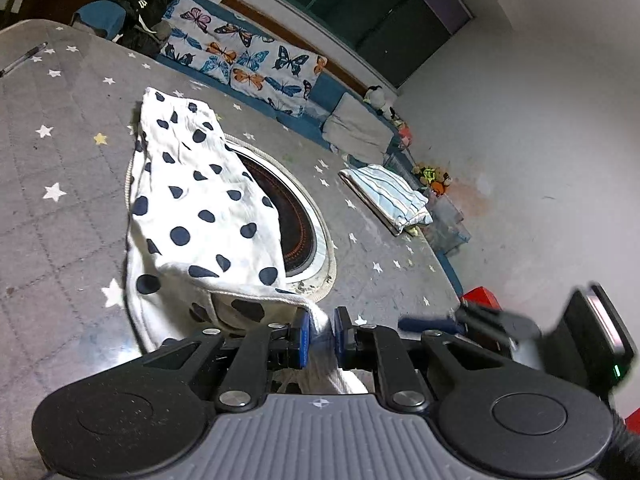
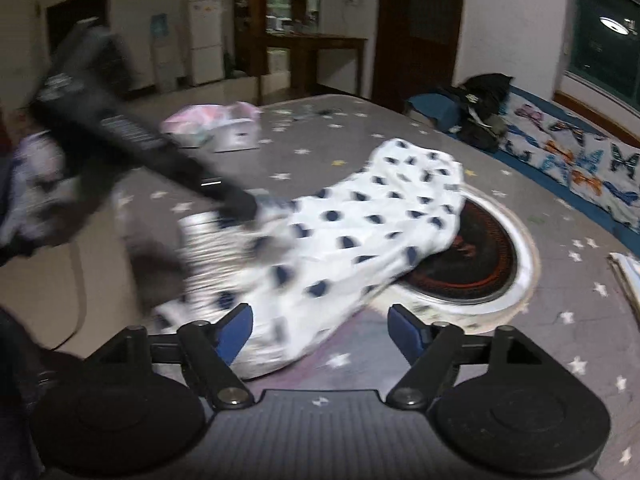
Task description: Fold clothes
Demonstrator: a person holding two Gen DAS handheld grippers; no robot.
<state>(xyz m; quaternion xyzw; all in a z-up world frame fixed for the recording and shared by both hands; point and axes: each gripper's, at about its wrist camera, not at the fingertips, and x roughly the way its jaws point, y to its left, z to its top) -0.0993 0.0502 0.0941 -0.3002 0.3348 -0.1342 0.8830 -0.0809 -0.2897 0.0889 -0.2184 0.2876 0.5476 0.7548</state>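
Note:
A white garment with dark blue dots [image 1: 200,196] lies spread on the grey star-patterned table cover [image 1: 52,160], partly over a round dark hotplate [image 1: 298,224]. My left gripper [image 1: 320,334] is shut on the garment's near hem, and the cloth is bunched between its blue pads. In the right wrist view the same garment [image 2: 360,232] stretches from the left gripper's blurred black body [image 2: 120,132] toward my right gripper [image 2: 322,334]. The right gripper is open, with the garment's near edge beside its left fingertip [image 2: 236,332] and no pad pressing on it.
A folded striped cloth [image 1: 388,192] lies at the table's far right edge. Butterfly-print cushions [image 1: 240,56] and a black bag [image 1: 148,4] line the bench behind. A pen [image 1: 24,58] lies far left. A pink and white pile [image 2: 216,124] sits on the far side.

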